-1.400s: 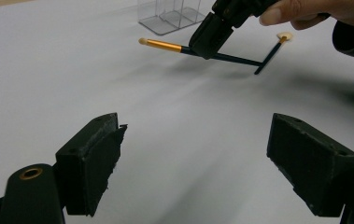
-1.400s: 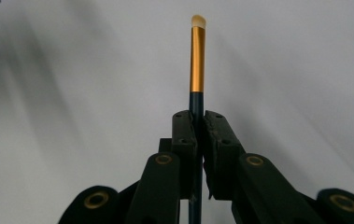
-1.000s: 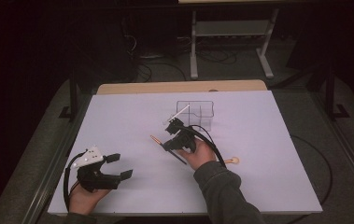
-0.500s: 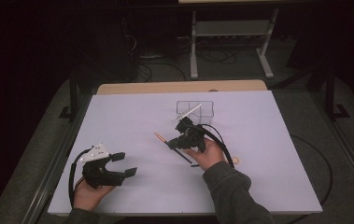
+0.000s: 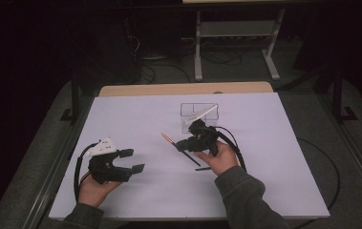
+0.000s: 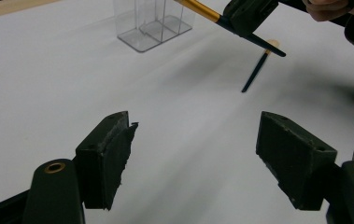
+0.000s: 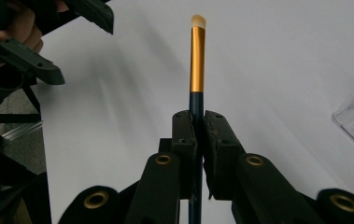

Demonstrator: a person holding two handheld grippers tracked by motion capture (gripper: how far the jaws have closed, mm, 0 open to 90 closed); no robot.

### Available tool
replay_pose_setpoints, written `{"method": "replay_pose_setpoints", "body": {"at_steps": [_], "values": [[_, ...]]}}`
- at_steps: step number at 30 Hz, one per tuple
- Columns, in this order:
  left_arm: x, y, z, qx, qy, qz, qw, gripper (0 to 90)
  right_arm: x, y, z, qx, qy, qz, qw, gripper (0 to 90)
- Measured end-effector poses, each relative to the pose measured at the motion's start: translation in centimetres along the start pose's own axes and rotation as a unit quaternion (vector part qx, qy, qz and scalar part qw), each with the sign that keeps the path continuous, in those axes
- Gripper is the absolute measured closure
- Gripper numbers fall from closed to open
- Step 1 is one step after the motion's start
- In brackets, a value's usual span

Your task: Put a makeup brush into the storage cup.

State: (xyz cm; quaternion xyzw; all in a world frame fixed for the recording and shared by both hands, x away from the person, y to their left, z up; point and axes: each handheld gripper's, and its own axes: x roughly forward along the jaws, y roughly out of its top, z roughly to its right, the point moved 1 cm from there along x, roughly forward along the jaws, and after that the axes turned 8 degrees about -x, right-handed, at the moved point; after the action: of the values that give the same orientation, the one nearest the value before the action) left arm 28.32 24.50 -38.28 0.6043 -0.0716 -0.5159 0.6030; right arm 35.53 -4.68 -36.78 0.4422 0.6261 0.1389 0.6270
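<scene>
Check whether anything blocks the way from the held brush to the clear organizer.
Nothing visible does. The right tongs are shut on the brush, lifted off the white table. The clear organizer stands just beyond it, with bare table between. A second brush lies nearer the person, off that line.

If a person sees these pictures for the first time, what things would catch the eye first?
Most striking is the makeup brush with its gold ferrule, clamped in the right hand-held gripper above the middle of the white table. Behind it stands a clear plastic organizer, and a second brush lies by the right hand. The left hand-held gripper holds nothing.
</scene>
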Motion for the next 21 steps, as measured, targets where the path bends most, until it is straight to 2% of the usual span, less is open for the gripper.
{"method": "replay_pose_setpoints", "body": {"at_steps": [7,13,21], "values": [[0.7,2.0,0.8,0.017,-0.014,-0.01,0.9997,29.6,-1.4,-0.2,-0.6,-0.023,0.009,0.026,0.9994,82.6],[1.1,3.5,1.4,0.028,-0.022,-0.014,0.9993,31.7,-1.8,-0.4,-1.0,-0.039,0.013,0.031,0.9987,82.5],[1.5,5.3,1.8,0.035,-0.046,-0.02,0.9982,34.8,-2.3,-0.7,-1.9,-0.051,0.021,0.041,0.9976,82.5]]}}
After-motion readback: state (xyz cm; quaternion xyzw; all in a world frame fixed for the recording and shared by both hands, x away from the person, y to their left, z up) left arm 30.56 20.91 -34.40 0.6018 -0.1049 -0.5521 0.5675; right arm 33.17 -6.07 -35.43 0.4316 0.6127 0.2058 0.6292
